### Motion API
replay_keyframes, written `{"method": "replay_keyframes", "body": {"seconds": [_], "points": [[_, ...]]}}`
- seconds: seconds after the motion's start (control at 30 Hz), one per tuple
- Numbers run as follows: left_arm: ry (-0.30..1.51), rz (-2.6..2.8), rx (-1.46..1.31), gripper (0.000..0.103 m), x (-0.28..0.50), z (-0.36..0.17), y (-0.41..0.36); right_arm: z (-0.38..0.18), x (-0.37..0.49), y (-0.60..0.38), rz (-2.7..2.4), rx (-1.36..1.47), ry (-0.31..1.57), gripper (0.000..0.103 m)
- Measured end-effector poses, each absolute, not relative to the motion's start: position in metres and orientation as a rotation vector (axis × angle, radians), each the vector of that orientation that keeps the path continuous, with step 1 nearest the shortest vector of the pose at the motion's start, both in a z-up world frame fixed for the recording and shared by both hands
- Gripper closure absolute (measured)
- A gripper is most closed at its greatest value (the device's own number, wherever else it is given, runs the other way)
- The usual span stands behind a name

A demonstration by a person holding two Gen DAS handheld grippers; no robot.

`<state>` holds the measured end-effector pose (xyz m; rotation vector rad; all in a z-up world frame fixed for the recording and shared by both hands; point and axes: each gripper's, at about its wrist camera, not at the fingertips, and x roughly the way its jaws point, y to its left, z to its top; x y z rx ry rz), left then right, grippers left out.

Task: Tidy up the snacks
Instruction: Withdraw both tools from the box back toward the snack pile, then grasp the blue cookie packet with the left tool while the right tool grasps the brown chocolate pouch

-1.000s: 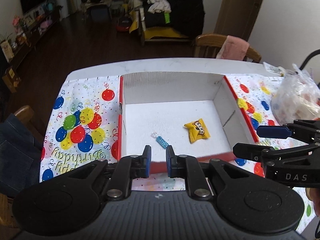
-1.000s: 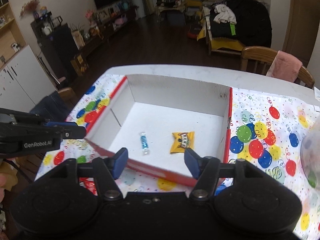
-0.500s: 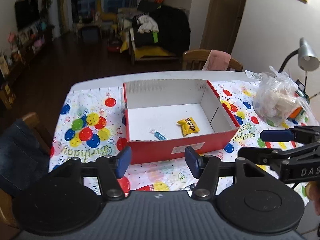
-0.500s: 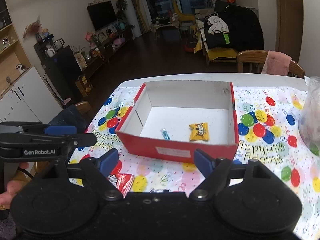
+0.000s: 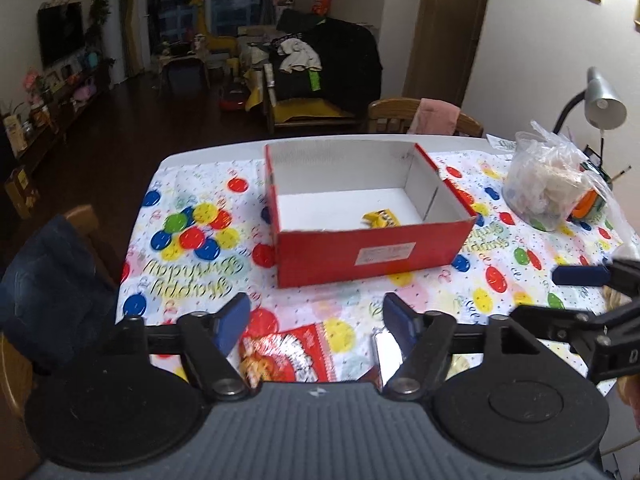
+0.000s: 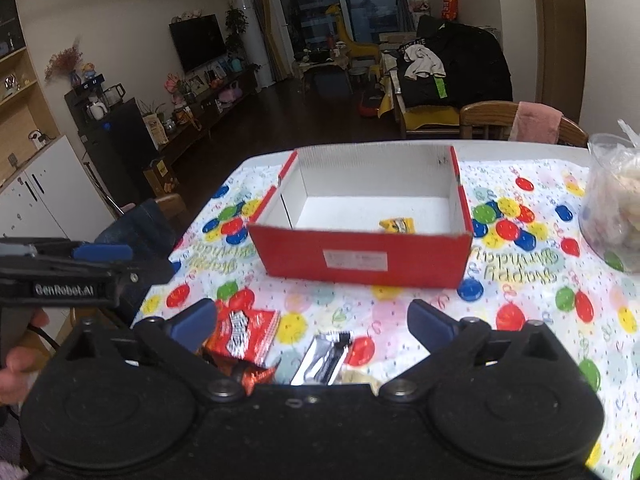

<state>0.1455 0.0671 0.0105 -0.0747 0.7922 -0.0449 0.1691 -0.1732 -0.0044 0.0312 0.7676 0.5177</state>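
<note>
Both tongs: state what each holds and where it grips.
Nothing is held. The left tongs and right tongs are open, apart from the red snack packet below.

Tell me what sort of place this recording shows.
Likely a family home's dining area open to the living room: a table under a birthday tablecloth, a wooden chair, and a wall-mounted TV beyond.

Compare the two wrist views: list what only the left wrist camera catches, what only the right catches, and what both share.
Left only: a desk lamp at the table's far right, and the right gripper seen side-on. Right only: a TV, white cabinets, and the left gripper. Both: the red box holding a yellow snack packet, a red snack packet, a silver wrapper, and the clear bag.
</note>
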Motion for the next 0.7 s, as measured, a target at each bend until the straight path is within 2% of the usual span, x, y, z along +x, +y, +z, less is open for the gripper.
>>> {"method": "replay_keyframes", "body": {"seconds": [0.03,0.1,0.7], "points": [[0.791,-0.040,-0.088,0.019,0.142,0.008,0.070,-0.008,0.165,-0.174,0.515,0.036,0.769,0.000],[0.794,-0.025,-0.108,0.018,0.137,0.001,0.076,-0.016,0.158,-0.176,0.507,0.041,0.781,0.000],[1.080,0.111,-0.215,0.018,0.124,-0.100,0.096,-0.115,0.133,-0.190,0.387,-0.069,0.945,0.001]]}}
